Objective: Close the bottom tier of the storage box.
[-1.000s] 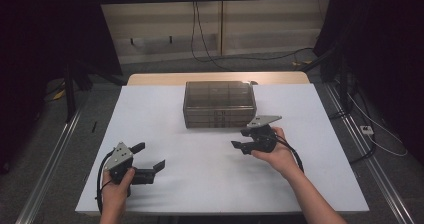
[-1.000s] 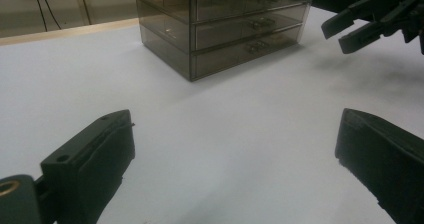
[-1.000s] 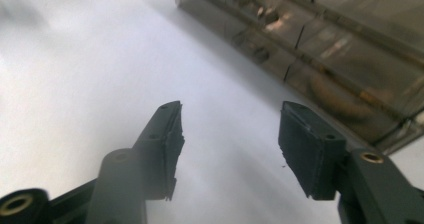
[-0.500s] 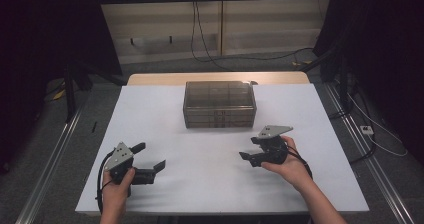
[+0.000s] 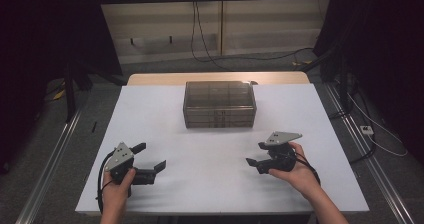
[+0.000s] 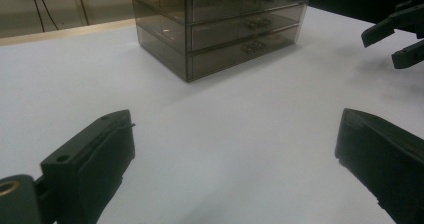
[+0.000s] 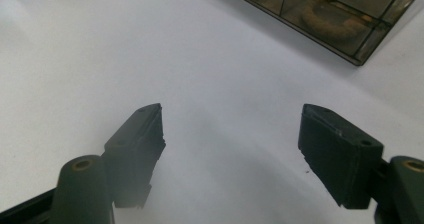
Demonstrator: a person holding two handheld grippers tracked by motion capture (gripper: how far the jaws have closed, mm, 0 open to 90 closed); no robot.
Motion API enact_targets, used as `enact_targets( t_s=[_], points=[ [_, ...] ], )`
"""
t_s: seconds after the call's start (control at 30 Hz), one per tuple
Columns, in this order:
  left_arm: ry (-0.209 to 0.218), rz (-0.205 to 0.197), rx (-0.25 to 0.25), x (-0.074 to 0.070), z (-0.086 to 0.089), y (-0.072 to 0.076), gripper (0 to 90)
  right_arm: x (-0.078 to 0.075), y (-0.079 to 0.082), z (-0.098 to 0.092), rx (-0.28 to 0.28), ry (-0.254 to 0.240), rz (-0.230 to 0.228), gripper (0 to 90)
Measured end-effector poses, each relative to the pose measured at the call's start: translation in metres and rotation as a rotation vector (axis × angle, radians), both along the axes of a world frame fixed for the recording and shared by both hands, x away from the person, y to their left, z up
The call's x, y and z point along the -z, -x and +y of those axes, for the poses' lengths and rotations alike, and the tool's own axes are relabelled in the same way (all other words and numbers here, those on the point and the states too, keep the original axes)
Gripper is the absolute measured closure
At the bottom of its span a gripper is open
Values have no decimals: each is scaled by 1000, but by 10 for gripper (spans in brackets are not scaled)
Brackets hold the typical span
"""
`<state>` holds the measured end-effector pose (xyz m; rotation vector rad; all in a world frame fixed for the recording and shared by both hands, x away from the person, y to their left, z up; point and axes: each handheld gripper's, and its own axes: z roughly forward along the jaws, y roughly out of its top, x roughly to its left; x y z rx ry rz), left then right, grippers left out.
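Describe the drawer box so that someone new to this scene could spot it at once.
Start at the white table. Toward its far edge, near the middle, stands the drawer box. It is smoky see-through plastic with three stacked drawers, and the one thing standing there besides the two hand-held grippers.

- No text, label, brand, number or sign can be read anywhere in these views.
- The smoky translucent plastic drawer box [image 5: 219,104] bears no legible marking on its front or top.
- The white table top [image 5: 200,184] is plain, with no print.
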<state>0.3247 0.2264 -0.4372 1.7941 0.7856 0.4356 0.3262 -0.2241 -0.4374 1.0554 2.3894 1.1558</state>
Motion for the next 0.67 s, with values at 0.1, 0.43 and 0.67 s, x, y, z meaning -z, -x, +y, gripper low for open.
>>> enact_targets(
  t_s=[0.1,0.43,0.67],
  points=[
    [-10,0,2,0,1,0,27,0,4,-4,6,0,0,258],
    [-7,5,3,0,0,0,27,2,20,-18,29,-1,-13,246],
    [-14,6,6,0,-1,-1,27,3,32,-34,64,-19,-31,235]
  ],
)
